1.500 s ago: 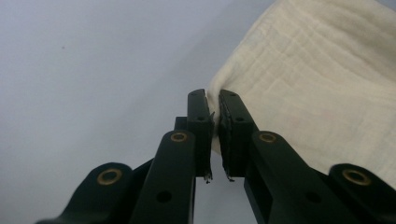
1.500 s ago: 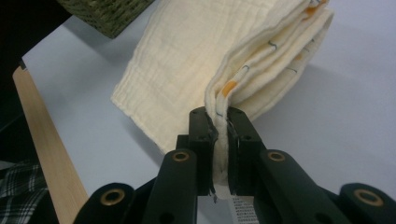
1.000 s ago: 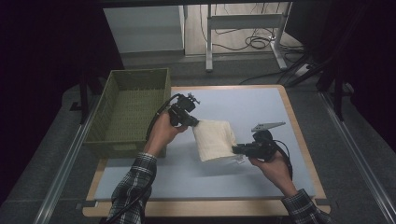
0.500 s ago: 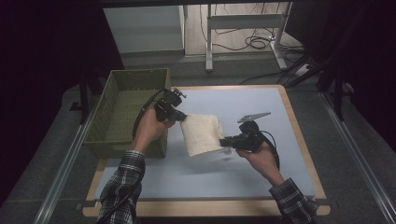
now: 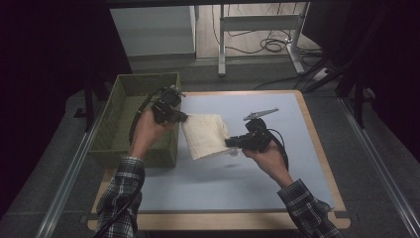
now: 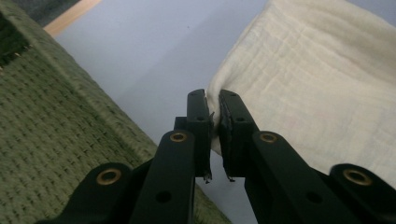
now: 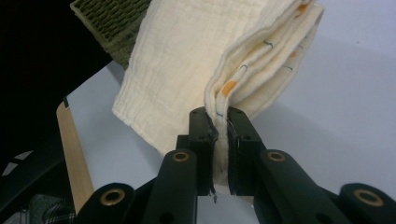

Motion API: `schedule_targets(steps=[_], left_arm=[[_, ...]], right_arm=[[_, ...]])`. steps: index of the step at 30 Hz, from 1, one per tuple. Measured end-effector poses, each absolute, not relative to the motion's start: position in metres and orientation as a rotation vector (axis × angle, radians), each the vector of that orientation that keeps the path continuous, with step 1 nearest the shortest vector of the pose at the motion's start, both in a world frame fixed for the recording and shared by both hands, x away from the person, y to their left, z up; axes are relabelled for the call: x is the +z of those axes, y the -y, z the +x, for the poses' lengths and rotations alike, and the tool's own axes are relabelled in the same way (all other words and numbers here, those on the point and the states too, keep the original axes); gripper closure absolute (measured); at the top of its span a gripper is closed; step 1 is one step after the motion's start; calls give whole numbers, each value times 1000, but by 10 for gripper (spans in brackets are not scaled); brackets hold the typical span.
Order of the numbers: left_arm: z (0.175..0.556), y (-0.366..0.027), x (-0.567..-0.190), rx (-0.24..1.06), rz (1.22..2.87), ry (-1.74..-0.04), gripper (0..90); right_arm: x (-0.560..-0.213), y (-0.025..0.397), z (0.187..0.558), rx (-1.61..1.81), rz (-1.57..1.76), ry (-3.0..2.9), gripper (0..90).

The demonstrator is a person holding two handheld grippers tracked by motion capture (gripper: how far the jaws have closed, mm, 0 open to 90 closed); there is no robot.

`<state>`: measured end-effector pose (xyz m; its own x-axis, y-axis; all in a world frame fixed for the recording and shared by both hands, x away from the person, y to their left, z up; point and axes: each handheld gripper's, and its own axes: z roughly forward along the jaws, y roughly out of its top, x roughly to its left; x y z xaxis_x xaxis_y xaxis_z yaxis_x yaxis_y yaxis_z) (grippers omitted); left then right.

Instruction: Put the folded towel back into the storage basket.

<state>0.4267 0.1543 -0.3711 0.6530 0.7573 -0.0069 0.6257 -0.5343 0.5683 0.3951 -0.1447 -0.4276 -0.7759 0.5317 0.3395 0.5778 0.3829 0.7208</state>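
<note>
A folded cream cloth [image 5: 204, 134] hangs in the air between both grippers, above the blue mat [image 5: 257, 168]. My left gripper [image 5: 184, 119] is shut on the cloth's left corner, right beside the green woven basket [image 5: 115, 119]. In the left gripper view the jaws pinch the cloth's edge [image 6: 215, 109], with the basket wall [image 6: 56, 135] at the left. My right gripper [image 5: 229, 143] is shut on the cloth's right side. The right gripper view shows several folded layers with orange marks [image 7: 247, 65] clamped between the jaws.
The green basket stands at the table's left edge, partly off the mat. The wooden table border [image 5: 218, 220] frames the mat. Beyond the table are a metal stand's legs [image 5: 257, 37] and cables [image 5: 270, 45] on the floor.
Both grippers have carried the cloth leftward across the mat, from near the middle to the basket's right wall. Both stay shut on it.
</note>
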Motion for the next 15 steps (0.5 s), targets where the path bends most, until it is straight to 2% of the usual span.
schedule_targets(steps=[15], left_arm=[[428,-187,-352,393,2301,-1125,840]], right_arm=[[-409,114,408,-1400,-992,2568,819]])
